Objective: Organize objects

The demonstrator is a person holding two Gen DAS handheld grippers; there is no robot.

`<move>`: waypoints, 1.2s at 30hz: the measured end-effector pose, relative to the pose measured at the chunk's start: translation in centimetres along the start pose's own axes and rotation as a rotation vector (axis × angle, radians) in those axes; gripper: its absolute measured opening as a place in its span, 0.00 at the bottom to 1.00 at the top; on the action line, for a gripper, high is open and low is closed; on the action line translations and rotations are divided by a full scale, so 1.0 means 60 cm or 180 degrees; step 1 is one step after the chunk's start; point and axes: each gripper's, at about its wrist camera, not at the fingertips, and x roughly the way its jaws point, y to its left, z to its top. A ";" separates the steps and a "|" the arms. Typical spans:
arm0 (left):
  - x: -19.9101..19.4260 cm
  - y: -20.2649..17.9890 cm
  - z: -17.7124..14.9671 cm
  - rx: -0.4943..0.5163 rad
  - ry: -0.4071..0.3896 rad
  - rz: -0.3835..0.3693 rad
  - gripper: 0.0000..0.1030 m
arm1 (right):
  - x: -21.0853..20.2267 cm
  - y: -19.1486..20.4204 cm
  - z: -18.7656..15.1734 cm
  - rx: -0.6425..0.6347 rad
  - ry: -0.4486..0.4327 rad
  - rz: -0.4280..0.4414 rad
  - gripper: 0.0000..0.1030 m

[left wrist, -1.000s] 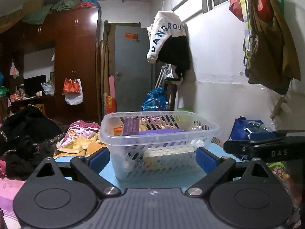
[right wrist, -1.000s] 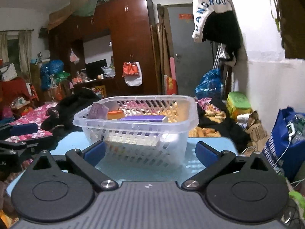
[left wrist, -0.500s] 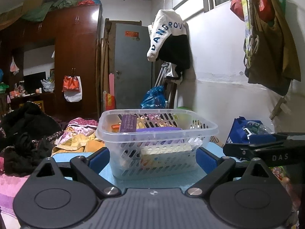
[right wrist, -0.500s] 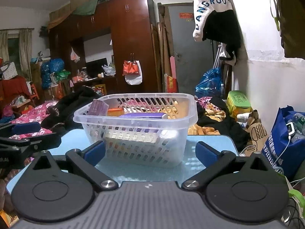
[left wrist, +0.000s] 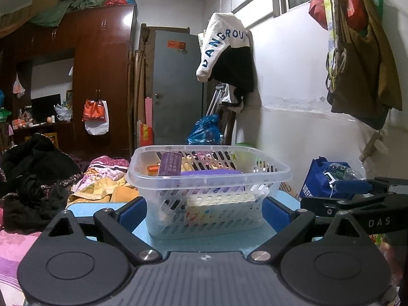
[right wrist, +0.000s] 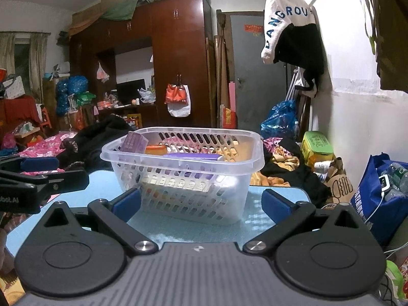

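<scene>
A clear plastic basket (left wrist: 270,176) stands on a light blue table (left wrist: 204,242) and shows in the right wrist view too (right wrist: 255,163). It holds a purple box (left wrist: 170,163), an orange item (left wrist: 153,170), a flat purple item (left wrist: 211,172) and a white pack. My left gripper (left wrist: 204,211) is open and empty, just short of the basket. My right gripper (right wrist: 202,205) is open and empty, also just short of it. Each gripper appears at the side of the other's view.
A blue bag (right wrist: 374,196) with bottles sits right of the table. Piles of clothes (left wrist: 33,178) lie to the left and behind. A wardrobe (left wrist: 102,76), a grey door (left wrist: 176,86) and hanging jackets stand beyond.
Both grippers have drawn back a little from the basket and risen slightly; the basket looks smaller and lower. Jaws stay open.
</scene>
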 end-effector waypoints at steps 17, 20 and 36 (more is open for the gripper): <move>0.005 -0.005 0.000 0.0024 0.0031 -0.0011 0.95 | -0.003 0.001 -0.001 -0.0024 -0.0040 -0.0036 1.00; 0.006 -0.007 -0.001 0.0032 0.0041 -0.0012 0.95 | -0.003 0.001 -0.001 -0.0025 -0.0037 -0.0031 1.00; 0.015 -0.017 -0.002 0.0038 0.0085 -0.0038 0.95 | -0.005 0.002 -0.006 -0.0031 -0.0024 -0.0032 1.00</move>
